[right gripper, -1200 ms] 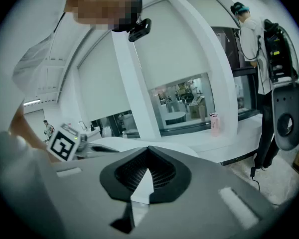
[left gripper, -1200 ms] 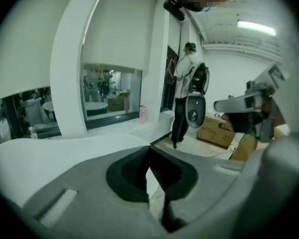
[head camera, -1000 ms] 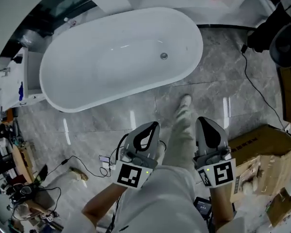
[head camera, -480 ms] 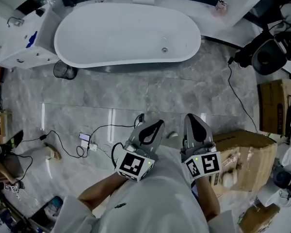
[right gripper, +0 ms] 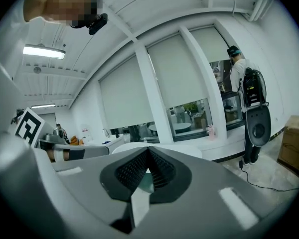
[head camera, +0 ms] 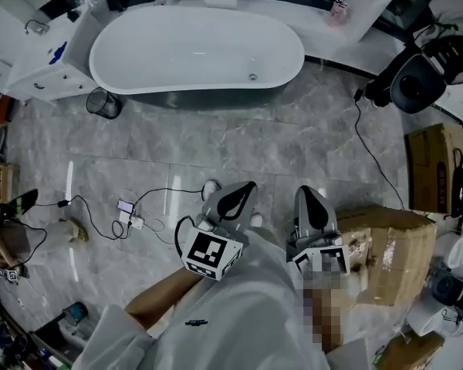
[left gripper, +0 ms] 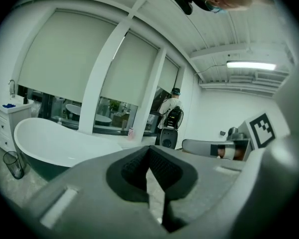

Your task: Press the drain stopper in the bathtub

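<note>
We hold both grippers low over the grey floor, well apart from the bathtub. Left gripper: jaws pressed together, nothing between. Right gripper: same. Drain stopper sits on the tub bottom near its right end, untouched.

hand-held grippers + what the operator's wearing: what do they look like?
Left hand-held gripper and right hand-held gripper: grey moulded shells, black ribbed pads, each with a white cube bearing black square markers. Black cable loops off the left one. Person wears a white top.
</note>
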The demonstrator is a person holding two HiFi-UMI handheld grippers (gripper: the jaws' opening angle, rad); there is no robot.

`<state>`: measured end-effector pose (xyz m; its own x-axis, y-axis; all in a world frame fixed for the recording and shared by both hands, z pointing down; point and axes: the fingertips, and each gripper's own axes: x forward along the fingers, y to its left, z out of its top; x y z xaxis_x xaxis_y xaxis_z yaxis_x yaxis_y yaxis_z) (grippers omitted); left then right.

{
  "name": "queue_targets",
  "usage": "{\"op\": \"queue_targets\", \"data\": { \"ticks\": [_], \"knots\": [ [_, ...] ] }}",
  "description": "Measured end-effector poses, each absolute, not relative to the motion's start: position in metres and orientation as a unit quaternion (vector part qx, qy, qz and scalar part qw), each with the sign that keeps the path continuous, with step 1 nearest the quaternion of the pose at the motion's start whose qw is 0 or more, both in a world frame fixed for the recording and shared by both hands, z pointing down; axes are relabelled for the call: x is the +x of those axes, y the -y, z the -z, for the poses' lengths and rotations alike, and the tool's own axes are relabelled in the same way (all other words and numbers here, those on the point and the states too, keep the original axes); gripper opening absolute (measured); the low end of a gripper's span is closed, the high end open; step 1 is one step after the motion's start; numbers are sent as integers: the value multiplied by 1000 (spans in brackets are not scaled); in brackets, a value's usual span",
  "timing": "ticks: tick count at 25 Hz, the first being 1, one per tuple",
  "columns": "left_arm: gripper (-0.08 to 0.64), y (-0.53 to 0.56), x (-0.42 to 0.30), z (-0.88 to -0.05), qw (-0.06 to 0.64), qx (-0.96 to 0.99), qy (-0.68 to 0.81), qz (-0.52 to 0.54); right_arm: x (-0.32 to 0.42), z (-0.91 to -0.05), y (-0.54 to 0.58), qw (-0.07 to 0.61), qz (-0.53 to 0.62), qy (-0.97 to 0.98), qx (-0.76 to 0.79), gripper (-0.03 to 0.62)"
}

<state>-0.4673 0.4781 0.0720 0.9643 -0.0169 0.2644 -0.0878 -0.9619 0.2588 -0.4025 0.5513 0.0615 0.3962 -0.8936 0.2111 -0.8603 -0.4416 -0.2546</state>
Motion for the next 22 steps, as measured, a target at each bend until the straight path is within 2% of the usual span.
{"op": "queue_targets", "data": {
  "ticks": [4,7,12,22],
  "knots": [
    [5,-523,-453,-91,156,973,19,-167,-381,-79,-582,54,186,-526,-828,0],
    [5,-533,-438,-95,143,973,4,-182,-365,-84,-582,64,203,-528,-822,0],
    [5,-494,-402,-105,164,971,20,-174,-337,-91,-546,59,208,-540,-814,0],
    [5,-359,-284,-100,189,969,33,-157,-217,-91,-413,12,219,-564,-796,0]
  ]
}}
